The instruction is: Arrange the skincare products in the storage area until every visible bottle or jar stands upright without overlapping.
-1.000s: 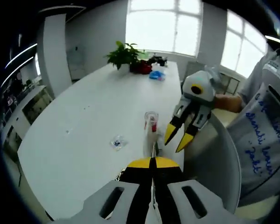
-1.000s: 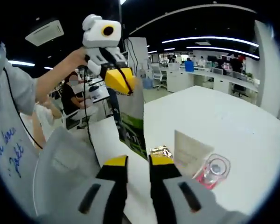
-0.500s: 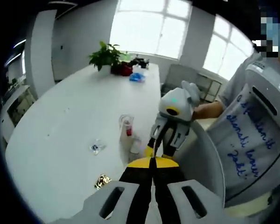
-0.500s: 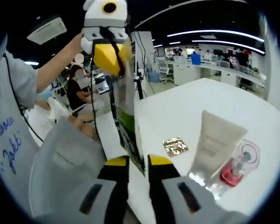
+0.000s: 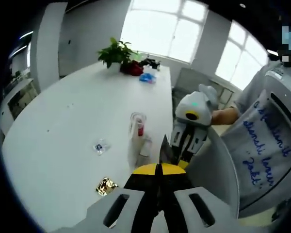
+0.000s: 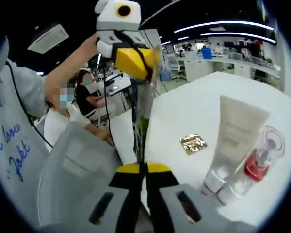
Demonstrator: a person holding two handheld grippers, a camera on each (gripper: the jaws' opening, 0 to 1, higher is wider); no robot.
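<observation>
A thin green-and-white sachet (image 6: pixel 141 116) hangs edge-on between both grippers. My left gripper (image 6: pixel 136 60) is shut on its top edge, and my right gripper (image 6: pixel 144 167) is shut on its bottom edge. In the left gripper view the sachet (image 5: pixel 164 148) rises as a dark sliver from my shut left gripper (image 5: pixel 159 167), with the right gripper (image 5: pixel 184 154) just beyond it. On the white table (image 6: pixel 199 111) a cream tube (image 6: pixel 235 141) stands on its cap beside a red bottle in a clear case (image 6: pixel 262 155). A gold sachet (image 6: pixel 193 143) lies flat nearby.
A small clear packet (image 5: pixel 100 145) lies on the table (image 5: pixel 63 126). A potted plant (image 5: pixel 117 52) with red and blue items stands at the far end. A grey chair back (image 6: pixel 75 165) is close below the grippers. A seated person (image 6: pixel 68 121) is behind it.
My right gripper's jaws have come together on the sachet's lower edge. The sachet has turned edge-on to the right view. Both views have shifted with the hands.
</observation>
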